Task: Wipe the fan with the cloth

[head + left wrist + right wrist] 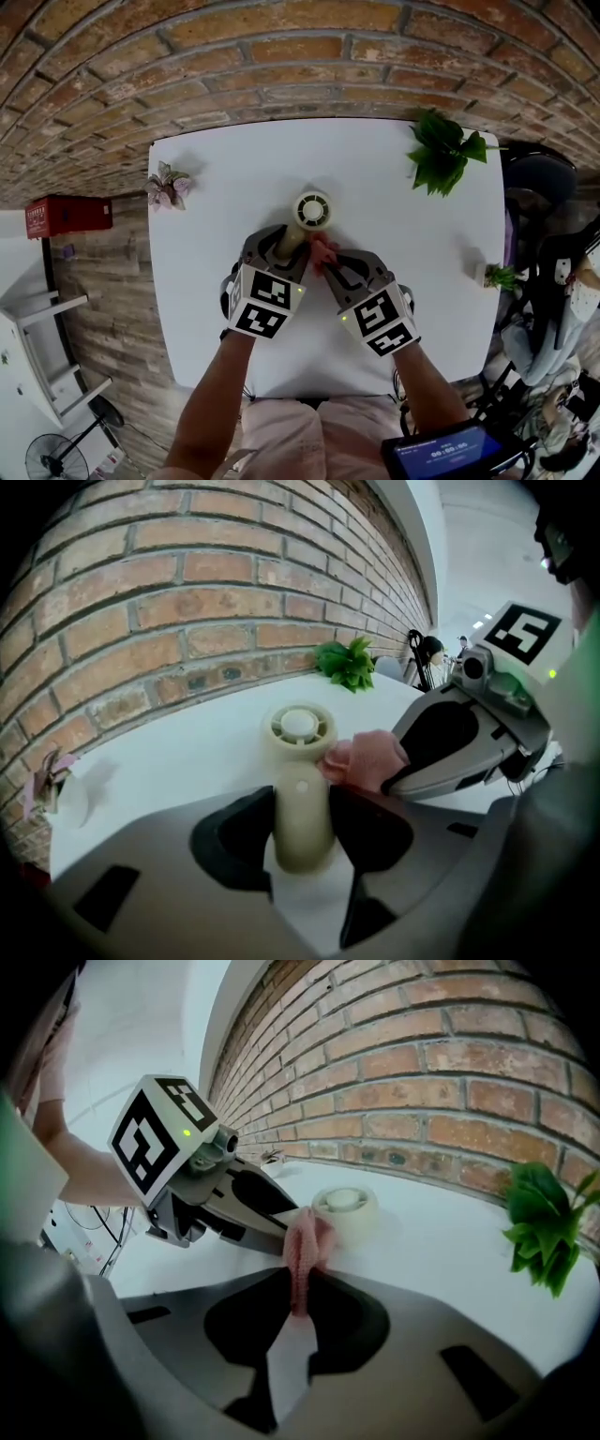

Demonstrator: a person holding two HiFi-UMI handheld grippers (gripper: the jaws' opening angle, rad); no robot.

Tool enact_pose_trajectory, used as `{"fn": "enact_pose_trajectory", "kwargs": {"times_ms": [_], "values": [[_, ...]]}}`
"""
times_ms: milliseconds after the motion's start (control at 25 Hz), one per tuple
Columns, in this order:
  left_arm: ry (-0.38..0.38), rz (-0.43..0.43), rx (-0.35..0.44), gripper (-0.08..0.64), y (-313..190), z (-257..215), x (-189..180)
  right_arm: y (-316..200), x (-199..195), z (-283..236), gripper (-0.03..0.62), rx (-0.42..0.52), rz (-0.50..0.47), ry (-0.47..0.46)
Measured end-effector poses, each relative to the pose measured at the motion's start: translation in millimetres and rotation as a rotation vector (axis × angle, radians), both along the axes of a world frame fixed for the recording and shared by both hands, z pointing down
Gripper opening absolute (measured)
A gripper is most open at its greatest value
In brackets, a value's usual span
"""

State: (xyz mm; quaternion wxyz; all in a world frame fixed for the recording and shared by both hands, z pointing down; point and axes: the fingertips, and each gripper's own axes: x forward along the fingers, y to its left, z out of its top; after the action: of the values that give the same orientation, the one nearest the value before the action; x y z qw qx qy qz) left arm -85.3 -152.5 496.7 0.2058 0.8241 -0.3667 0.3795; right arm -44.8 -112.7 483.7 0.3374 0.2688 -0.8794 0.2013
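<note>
A small cream hand-held fan (312, 210) lies on the white table (216, 178), its round head pointing to the brick wall. My left gripper (281, 246) is shut on the fan's handle (302, 808), with a pad on each side. My right gripper (330, 262) is shut on a pink cloth (305, 1251). The bunched cloth (366, 759) touches the right side of the fan just below its head (298, 726). The two grippers stand side by side, nearly touching, at the table's middle.
A leafy green plant (445, 150) stands at the table's far right corner, a small dried flower (167, 186) at the far left, and a little potted plant (497, 277) at the right edge. The brick wall (281, 56) runs behind the table. A red box (66, 216) sits left of it.
</note>
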Motion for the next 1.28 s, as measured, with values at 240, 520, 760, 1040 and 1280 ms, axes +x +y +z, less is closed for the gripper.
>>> {"fn": "enact_pose_trajectory", "kwargs": {"times_ms": [240,520,760,1040,1280], "values": [[-0.001,0.016,-0.013,0.196,8,0,5,-11,-5,5,0.051,-0.029,0.062,-0.003],[-0.002,0.037,-0.013,0.195,21,-1,9,-15,-2,7,0.048,-0.081,0.161,-0.024],[0.011,0.042,-0.032,0.196,32,0,7,-9,2,7,0.045,-0.091,0.171,-0.027],[0.002,0.059,-0.046,0.196,48,0,-4,-4,9,8,0.044,-0.089,0.173,-0.025],[-0.001,0.097,-0.06,0.196,61,0,-11,-1,11,8,0.044,-0.087,0.158,-0.02]]}}
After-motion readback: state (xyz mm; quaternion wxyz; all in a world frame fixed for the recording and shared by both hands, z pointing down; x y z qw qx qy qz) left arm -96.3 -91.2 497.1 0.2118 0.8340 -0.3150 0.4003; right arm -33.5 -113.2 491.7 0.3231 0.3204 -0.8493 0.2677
